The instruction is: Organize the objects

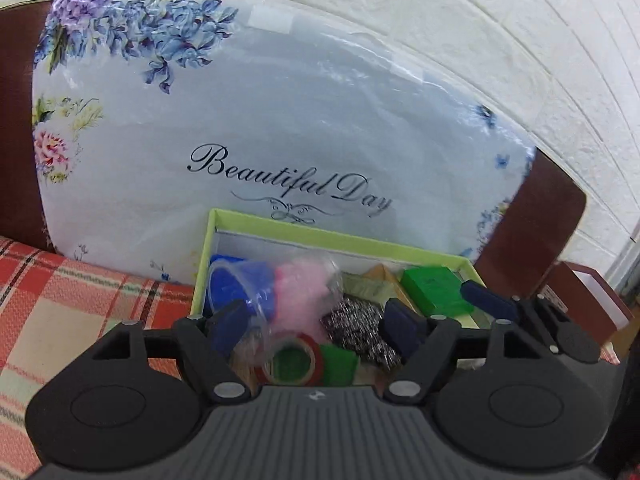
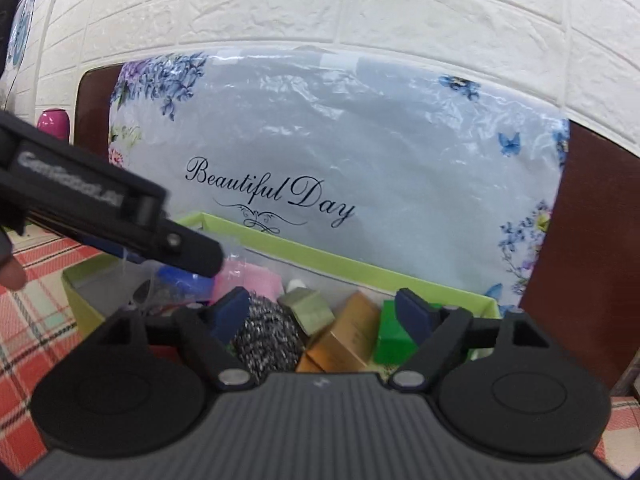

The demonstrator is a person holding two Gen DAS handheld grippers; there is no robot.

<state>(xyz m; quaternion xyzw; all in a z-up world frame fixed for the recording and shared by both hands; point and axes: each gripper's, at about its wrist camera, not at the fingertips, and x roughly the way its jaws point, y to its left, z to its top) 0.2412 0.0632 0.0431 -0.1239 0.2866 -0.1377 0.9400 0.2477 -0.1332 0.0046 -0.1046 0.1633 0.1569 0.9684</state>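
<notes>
A lime-green open box (image 1: 320, 236) (image 2: 320, 256) sits on the plaid cloth and holds loose items. These include a blue cup in a clear bag (image 1: 240, 284), a pink bundle (image 1: 304, 292), a steel scourer (image 1: 356, 328) (image 2: 268, 336), a red tape roll (image 1: 294, 362), a green block (image 1: 434, 286) (image 2: 394, 332), a tan carton (image 2: 348, 336) and a small olive box (image 2: 310, 310). My left gripper (image 1: 316, 320) hovers open over the box's near-left part, gripping nothing. My right gripper (image 2: 322, 308) is open over the scourer and cartons, also gripping nothing.
A plastic-wrapped floral pillow (image 1: 280, 128) printed "Beautiful Day" leans on a brown headboard (image 2: 592, 240) under a white brick wall. Red plaid cloth (image 1: 60, 312) covers the surface. A maroon box (image 1: 588, 296) stands at right. A pink vase (image 2: 52, 122) is far left.
</notes>
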